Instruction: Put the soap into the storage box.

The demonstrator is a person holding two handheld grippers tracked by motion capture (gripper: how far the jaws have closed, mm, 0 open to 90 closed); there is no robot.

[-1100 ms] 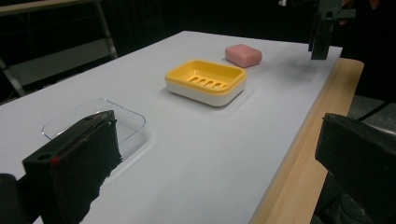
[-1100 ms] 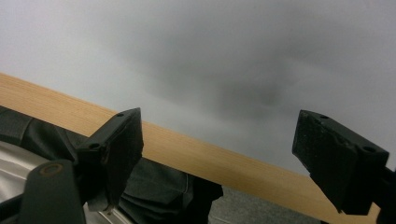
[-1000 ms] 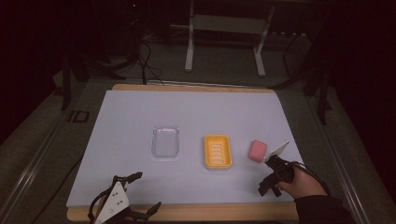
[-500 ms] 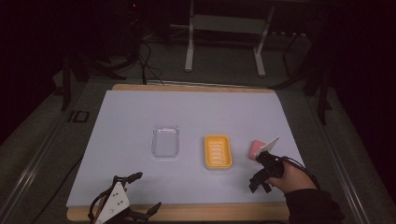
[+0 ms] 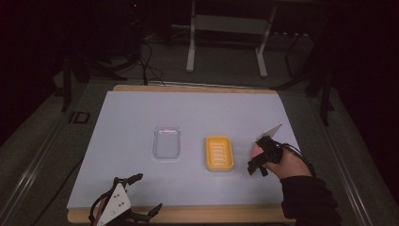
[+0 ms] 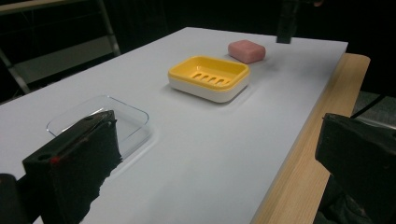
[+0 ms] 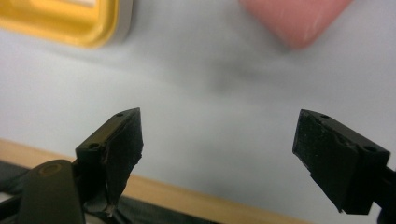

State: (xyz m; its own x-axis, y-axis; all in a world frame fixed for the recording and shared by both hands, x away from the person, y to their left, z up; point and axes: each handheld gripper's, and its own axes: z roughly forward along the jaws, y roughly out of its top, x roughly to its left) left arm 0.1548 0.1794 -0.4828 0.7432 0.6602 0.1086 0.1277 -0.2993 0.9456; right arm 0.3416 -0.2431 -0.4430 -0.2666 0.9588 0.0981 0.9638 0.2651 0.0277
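Two grippers, right gripper (image 5: pixel 256 165) nearer: jaws wide apart, empty, pink soap (image 6: pixel 246 51) just ahead of them near the surface's right edge, beside yellow soap dish (image 5: pixel 219 153). Left gripper (image 5: pixel 141 193) gapes empty at the near-left corner, well apart.

soap bar (image 6: pixel 246 50): pink
soap dish (image 6: pixel 208 77): yellow top, white base
lid (image 6: pixel 100 120): clear
table cover (image 5: pixel 141 113): pale blue-white
table edge (image 6: pixel 299 154): light wood

A pink bar of soap (image 6: pixel 246 50), rounded and rectangular, lies flat on the white table (image 5: pixel 141 117) near its right edge. Just left of it sits a yellow soap dish (image 5: pixel 219 153), slotted, empty, upright, toward the front edge.
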